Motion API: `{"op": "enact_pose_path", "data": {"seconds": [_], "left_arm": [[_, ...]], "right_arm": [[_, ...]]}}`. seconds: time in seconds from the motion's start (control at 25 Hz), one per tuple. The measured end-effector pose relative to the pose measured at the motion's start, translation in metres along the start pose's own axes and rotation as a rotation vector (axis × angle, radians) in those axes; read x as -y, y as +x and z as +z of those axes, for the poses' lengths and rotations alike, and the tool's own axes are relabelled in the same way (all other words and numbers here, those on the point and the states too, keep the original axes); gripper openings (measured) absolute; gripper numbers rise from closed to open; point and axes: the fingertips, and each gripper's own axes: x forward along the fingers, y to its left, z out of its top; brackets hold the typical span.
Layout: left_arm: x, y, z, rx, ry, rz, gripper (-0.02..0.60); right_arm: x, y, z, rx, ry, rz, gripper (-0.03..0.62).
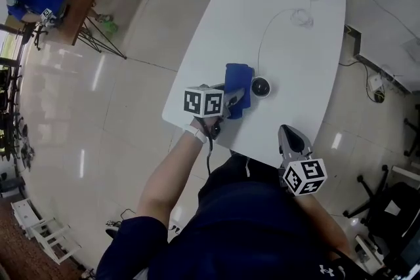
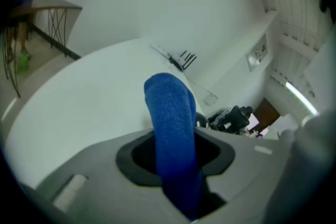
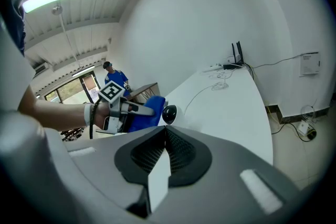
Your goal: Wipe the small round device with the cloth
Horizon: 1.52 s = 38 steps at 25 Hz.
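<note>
The cloth (image 1: 237,77) is clamped in the left gripper (image 1: 235,100), just beside the round device (image 1: 260,86) on a white table (image 1: 295,36). The right gripper (image 1: 286,132) is closed, empty. A tiled floor (image 1: 98,115) is seen around.

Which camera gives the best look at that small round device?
The head view: the small round device sits whole on the table, beside the blue cloth. The right gripper view shows it sideways, its base hidden. In the left gripper view the cloth mostly hides it.
</note>
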Motion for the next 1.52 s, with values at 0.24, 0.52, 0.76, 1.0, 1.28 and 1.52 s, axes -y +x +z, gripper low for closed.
{"op": "enact_pose_path", "data": {"seconds": [0.24, 0.52, 0.76, 1.0, 1.28, 1.52], "left_arm": [[0.072, -0.016, 0.011, 0.062, 0.579, 0.169, 0.149], [0.111, 0.022, -0.034, -0.009, 0.862, 0.193, 0.149], [0.086, 0.009, -0.018, 0.133, 0.293, 0.034, 0.149], [0.044, -0.010, -0.005, 0.277, -0.130, -0.070, 0.147], [0.005, 0.007, -0.032, 0.335, -0.483, -0.221, 0.147], [-0.018, 0.020, -0.044, 0.356, -0.605, -0.190, 0.147]], "right_arm": [[-0.008, 0.000, -0.001, -0.003, -0.021, 0.023, 0.011], [-0.009, 0.003, -0.002, -0.020, -0.022, 0.025, 0.012], [-0.003, 0.014, -0.009, -0.059, 0.018, 0.025, 0.011], [0.000, 0.025, -0.012, -0.079, 0.036, 0.027, 0.011], [0.010, 0.025, -0.013, -0.088, 0.072, -0.001, 0.011], [0.013, 0.017, -0.014, -0.077, 0.069, -0.009, 0.011]]}}
